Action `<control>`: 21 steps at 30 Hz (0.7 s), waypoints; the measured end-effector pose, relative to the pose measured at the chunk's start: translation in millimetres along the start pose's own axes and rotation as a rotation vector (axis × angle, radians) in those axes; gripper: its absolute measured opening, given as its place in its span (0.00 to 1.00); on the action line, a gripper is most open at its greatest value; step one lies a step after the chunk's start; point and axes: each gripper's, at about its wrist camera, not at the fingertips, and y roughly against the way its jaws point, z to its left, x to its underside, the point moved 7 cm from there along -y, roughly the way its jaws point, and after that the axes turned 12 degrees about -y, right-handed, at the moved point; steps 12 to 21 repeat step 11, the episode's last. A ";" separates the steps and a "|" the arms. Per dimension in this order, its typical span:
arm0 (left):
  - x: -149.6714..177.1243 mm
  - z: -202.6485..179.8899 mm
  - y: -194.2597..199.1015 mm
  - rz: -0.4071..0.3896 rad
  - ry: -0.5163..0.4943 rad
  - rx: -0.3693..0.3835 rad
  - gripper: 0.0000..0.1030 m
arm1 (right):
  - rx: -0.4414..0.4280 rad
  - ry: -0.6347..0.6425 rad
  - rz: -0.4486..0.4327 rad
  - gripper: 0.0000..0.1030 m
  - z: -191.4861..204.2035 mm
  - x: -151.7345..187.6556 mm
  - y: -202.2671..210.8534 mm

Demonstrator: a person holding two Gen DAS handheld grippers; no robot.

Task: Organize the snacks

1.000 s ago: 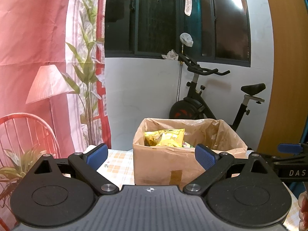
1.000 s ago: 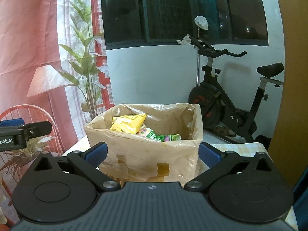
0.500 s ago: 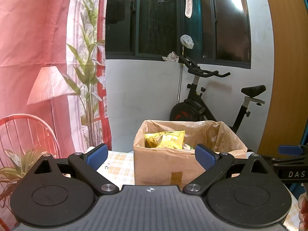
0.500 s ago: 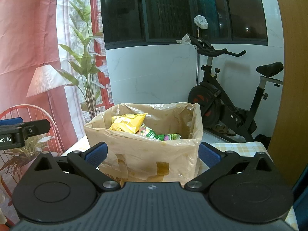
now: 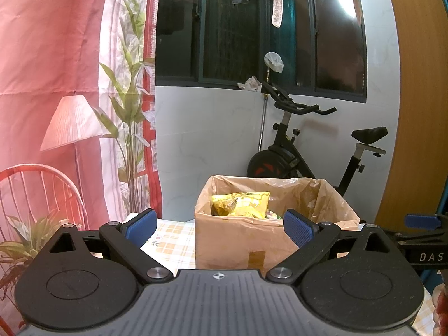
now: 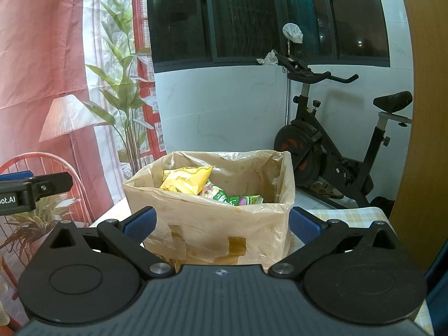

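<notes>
A brown cardboard box (image 5: pixel 240 240) (image 6: pixel 212 232) lined with a thin plastic bag stands on the checked tablecloth (image 5: pixel 170 240). Inside lie a yellow snack bag (image 5: pixel 240 204) (image 6: pixel 187 182) and green snack packets (image 6: pixel 238 198). My left gripper (image 5: pixel 219 228) is open and empty, held in front of the box at about rim height. My right gripper (image 6: pixel 221 224) is open and empty, also in front of the box. Each gripper's side shows at the edge of the other's view.
A black exercise bike (image 5: pixel 302 151) (image 6: pixel 330 145) stands behind the table by the white wall. A printed pink backdrop with a lamp and plant (image 5: pixel 72 123) hangs at the left. A wooden panel (image 5: pixel 414 112) rises at the right.
The left gripper has risen slightly, so the box sits lower in its view. The right gripper has barely moved. Both stay open and empty.
</notes>
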 end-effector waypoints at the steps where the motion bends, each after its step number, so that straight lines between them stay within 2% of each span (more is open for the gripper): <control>1: 0.0 0.4 -0.1 -0.001 0.001 0.001 0.95 | 0.000 -0.001 0.000 1.00 0.0 0.0 0.1; 21: -1.4 0.5 -0.3 -0.002 0.003 -0.002 0.95 | -0.001 0.000 0.000 1.00 0.5 -0.2 0.1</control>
